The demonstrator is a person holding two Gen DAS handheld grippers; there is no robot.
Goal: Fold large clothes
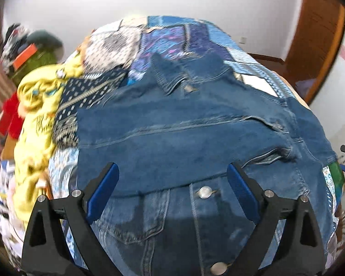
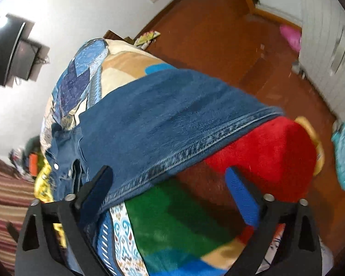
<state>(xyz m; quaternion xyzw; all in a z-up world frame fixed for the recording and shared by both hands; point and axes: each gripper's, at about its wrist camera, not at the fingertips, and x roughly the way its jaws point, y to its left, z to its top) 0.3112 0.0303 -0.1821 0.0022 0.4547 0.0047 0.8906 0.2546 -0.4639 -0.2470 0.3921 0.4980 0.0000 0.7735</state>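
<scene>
A blue denim jacket lies spread on a patchwork bed cover, with one sleeve folded across its body and metal buttons near me. My left gripper is open and empty, hovering just above the jacket's front. In the right wrist view the jacket hangs over the bed's edge, its stitched hem running diagonally. My right gripper is open at the hem, with its left finger beside the denim edge and nothing held.
A yellow garment and other clothes are piled on the left of the bed. A colourful red and green blanket hangs below the jacket. Wooden floor, a wardrobe and a wall-mounted screen surround the bed.
</scene>
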